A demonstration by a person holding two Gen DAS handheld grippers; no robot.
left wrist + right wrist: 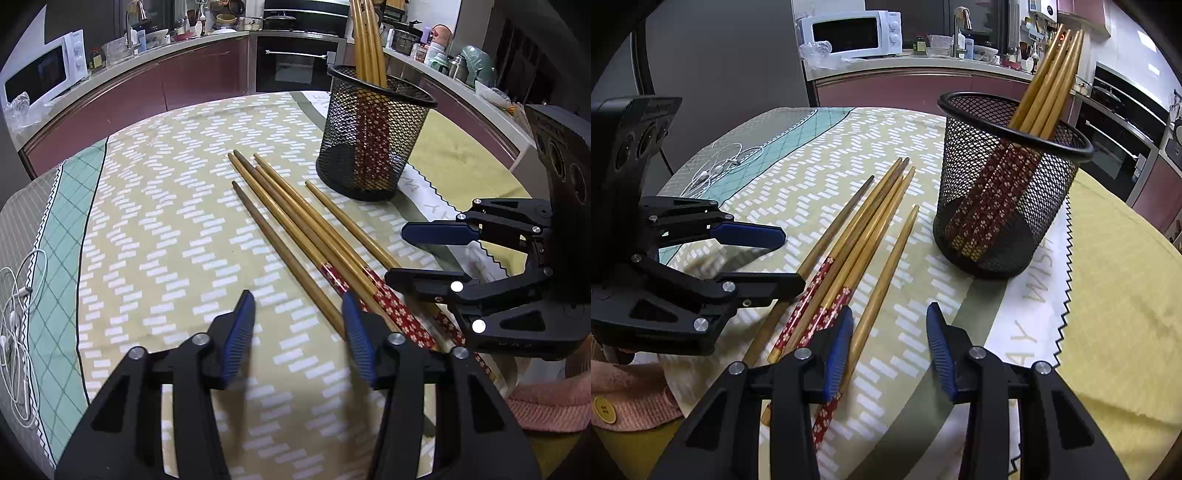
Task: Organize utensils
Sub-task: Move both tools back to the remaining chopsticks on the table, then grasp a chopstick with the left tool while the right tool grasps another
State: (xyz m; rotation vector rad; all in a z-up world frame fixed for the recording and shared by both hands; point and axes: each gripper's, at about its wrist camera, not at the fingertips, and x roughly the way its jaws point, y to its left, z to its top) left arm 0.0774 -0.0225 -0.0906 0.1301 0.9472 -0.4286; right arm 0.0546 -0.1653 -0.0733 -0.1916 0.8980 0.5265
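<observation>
Several loose wooden chopsticks (295,229) (864,229), some with red flowered handles, lie side by side on the patterned tablecloth. Behind them stands a black mesh cup (369,147) (1004,206) holding several more chopsticks (365,44) (1052,85) upright. My left gripper (299,332) (790,258) hovers open over the cloth; the near end of a darker chopstick (286,258) reaches its right pad, and nothing is gripped. My right gripper (888,343) (399,254) is open too, with one plain chopstick (884,280) lying between its jaws close to the left pad.
White earphones (18,314) (716,166) lie on the cloth's far left part. A pink knitted sleeve (546,406) (628,391) shows behind the grippers. A kitchen counter with a microwave (40,74) (849,33) runs behind the table.
</observation>
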